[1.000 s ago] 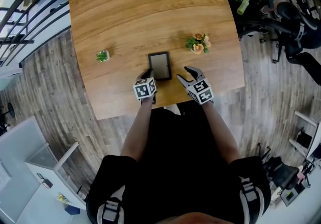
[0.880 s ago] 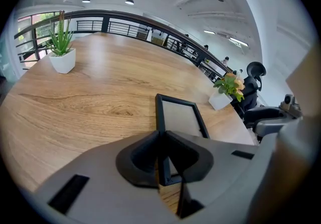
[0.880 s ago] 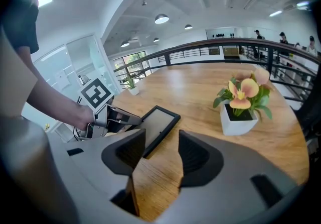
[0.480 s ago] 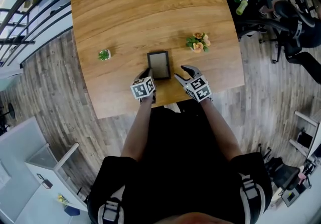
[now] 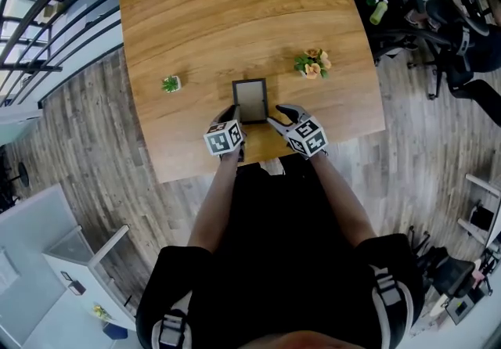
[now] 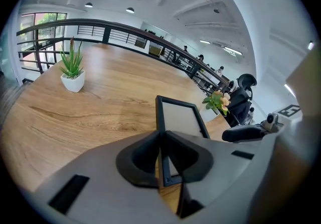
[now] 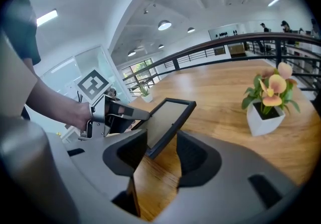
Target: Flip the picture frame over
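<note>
Pinching the picture frame (image 6: 180, 117) by its rim at 7 o'clock, the left gripper (image 6: 161, 138) has both jaws closed on it. The right gripper (image 7: 161, 141) is open, its jaws on either side of the 5 o'clock corner. The frame is tilted up above the table (image 5: 235, 19), near its 6 o'clock edge. It seems light and stiff, and the pane is perhaps fragile, so the rim is the safe place to grip.

The head view looks steeply down from high above the worktop (image 5: 235, 11). Each gripper view sits low and close, looking along its jaws across the wood. The left faces the railing (image 6: 93, 30), the right the left hand-held gripper (image 7: 135, 113). All three share the frame (image 5: 250, 99) and flowers (image 5: 312, 64).
</note>
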`<state>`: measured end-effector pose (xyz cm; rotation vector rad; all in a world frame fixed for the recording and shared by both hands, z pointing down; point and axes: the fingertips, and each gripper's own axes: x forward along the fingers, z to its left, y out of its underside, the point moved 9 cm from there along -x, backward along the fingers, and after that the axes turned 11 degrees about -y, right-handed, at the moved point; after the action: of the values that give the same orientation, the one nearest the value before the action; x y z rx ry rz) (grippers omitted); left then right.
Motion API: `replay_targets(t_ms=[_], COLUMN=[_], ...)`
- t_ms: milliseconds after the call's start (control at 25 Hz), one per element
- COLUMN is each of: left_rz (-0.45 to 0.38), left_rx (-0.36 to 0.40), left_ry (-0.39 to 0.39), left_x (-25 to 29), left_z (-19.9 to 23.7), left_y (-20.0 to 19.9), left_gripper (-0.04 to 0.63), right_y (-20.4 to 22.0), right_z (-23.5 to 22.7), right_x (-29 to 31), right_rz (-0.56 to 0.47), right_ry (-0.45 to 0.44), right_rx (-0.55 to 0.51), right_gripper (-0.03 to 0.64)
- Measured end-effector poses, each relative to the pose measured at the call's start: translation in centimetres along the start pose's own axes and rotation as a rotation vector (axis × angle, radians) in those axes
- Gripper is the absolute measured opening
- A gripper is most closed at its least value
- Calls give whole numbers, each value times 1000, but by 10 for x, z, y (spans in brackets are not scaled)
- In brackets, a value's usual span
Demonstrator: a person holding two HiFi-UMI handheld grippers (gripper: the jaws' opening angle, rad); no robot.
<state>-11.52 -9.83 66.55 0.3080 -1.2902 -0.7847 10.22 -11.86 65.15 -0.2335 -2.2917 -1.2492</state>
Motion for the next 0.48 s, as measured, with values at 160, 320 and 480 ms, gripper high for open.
replay_targets(t_ms=[160,320,480], left_rz=[-4,-7,-17], left_rx=[34,58,84], left_ry=[22,36,56], left_x=[-9,-14,-22], left_z=[1,3,2], left_y=[-4,-9,-13], left_gripper=[60,60,60], right_y=[3,7,12], right_z=[7,9,14], right_x=[5,10,16], right_rz=[-12,-44,-54], right_ry=[4,2,-14], right_rx=[17,71,97], right_gripper=[189,183,183])
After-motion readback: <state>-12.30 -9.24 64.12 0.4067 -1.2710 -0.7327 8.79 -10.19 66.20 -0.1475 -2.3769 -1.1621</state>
